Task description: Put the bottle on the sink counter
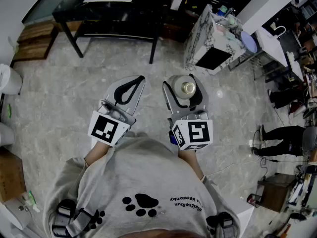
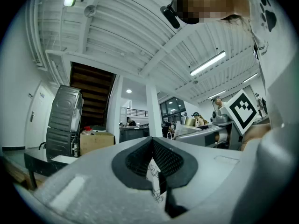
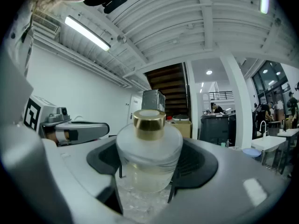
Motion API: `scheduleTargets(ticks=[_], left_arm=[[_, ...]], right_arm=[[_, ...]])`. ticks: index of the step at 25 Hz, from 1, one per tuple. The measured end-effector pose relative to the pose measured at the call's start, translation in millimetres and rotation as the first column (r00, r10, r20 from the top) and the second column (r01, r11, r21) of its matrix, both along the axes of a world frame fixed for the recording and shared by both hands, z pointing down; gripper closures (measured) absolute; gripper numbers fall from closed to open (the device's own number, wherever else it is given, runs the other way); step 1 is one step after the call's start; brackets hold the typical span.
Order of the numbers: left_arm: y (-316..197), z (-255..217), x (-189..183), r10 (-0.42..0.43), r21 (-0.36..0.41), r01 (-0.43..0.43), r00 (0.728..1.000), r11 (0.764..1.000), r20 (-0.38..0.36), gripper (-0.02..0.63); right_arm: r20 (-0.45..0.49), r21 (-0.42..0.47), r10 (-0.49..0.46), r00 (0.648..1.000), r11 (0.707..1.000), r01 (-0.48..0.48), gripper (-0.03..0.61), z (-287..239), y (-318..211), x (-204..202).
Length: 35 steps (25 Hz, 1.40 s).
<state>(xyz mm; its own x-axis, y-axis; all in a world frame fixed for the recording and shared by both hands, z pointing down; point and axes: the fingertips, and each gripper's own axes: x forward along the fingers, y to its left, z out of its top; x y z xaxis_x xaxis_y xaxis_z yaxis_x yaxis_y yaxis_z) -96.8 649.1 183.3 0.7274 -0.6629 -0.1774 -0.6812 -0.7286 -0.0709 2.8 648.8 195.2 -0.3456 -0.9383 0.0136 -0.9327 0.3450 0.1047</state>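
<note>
pale marbled floor (image 1: 59, 93); black tabletop (image 1: 74, 5) at the far edge; marble-patterned cabinet (image 1: 200, 41) to its right; wooden staircase (image 2: 91, 94) behind a cardboard box (image 2: 96, 141).

Ahead of our left tongs (image 1: 140, 79) and right tongs (image 1: 186, 81) the pale marble floor (image 1: 64, 93) lies bare and wide, so we see room to pass forward or out to the left as far as the white round fixture (image 1: 10, 79) at the left edge. Straight ahead the black desk (image 1: 74, 8) bars the way with its slanted legs, though floor shows open beneath it, and ahead to the right stands the marble-patterned cabinet (image 1: 198, 41), its top crowded with small things. Farther right we find the passage narrowed between a white desk (image 1: 270, 42) and a standing person (image 1: 283, 133).
</note>
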Motion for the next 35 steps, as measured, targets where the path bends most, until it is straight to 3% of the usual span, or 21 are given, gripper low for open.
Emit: scheduleTargets(ticks=[24,35], left_arm=[[-4.4,13.8,41.3,-0.066,-0.036,0.067,0.998,0.997,0.023,0.610],[-52.4,21.5,44.4,-0.093,-0.043,0.093,0.996,0.995,0.003,0.611]], right_arm=[[0.038,-0.044,-0.072,0.997,0.996,0.073,0.242,14.6,-8.9,45.2],[0.015,-0.036,-0.084,0.996,0.996,0.085,0.242,23.3,-50.7,54.4]])
